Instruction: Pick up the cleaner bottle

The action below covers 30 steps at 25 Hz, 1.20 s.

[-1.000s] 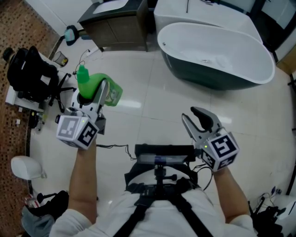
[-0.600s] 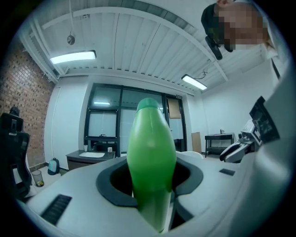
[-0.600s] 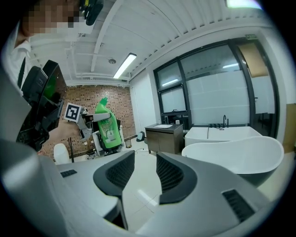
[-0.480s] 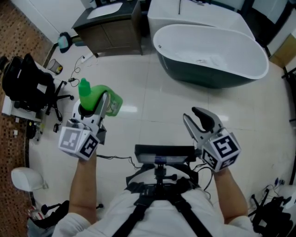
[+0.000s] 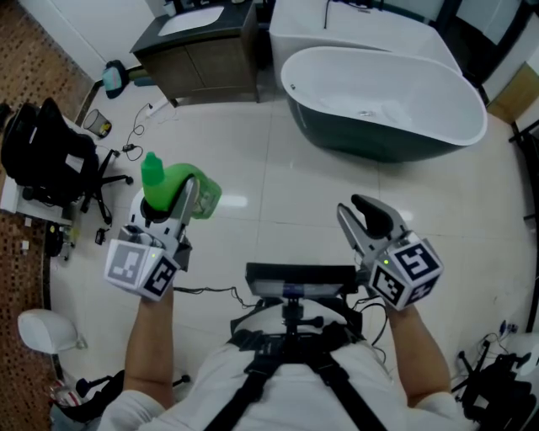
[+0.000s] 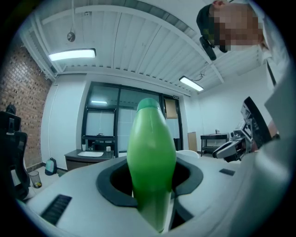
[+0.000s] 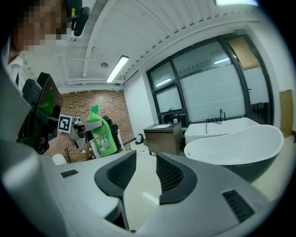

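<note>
One green plastic cleaner bottle (image 5: 202, 192) shows left of centre in the head view. There are two grey hand-held grippers, the left gripper (image 5: 173, 194) at the left and the right gripper (image 5: 351, 207) at the right. Each carries one white cube with black square markers, making two: the left marker cube (image 5: 139, 266) and the right marker cube (image 5: 408, 271). Two bathtubs fill the upper right: one oval white tub with a dark outer wall (image 5: 379, 147) and one rectangular white tub (image 5: 354, 25). One dark wooden vanity cabinet (image 5: 202, 59) stands at top centre. One black office chair (image 5: 46, 156) sits at the left edge.
</note>
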{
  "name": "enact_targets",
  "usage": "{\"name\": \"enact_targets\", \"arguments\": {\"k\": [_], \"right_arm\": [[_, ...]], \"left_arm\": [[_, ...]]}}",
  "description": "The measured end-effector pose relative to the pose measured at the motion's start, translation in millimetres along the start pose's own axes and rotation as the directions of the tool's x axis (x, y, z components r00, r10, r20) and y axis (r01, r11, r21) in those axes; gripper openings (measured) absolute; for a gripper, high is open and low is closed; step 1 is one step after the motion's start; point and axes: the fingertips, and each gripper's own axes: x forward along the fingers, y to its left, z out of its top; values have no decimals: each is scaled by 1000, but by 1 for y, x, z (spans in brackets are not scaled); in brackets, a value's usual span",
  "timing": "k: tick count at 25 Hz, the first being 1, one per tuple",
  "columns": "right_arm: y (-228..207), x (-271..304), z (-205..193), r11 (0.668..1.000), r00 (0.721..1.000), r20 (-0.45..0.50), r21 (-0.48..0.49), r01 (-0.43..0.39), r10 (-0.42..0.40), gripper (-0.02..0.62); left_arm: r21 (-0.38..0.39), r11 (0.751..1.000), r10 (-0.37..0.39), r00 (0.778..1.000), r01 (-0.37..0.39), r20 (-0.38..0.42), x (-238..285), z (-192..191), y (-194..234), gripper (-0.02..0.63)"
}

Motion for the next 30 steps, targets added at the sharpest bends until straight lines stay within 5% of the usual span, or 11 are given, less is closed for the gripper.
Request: {"name": "enact_targets", "arguments": {"k": [14, 30], "right_arm": [[8, 9, -4, 989, 997, -54, -142, 45, -53, 129], [16, 7, -2, 992, 999, -50, -122, 3, -9, 107]], "left_arm": [[-22, 1000, 2, 1000, -2, 7, -18, -2, -12, 164], [-13, 1000, 10, 1000, -11, -18, -30, -8, -31, 166]]}}
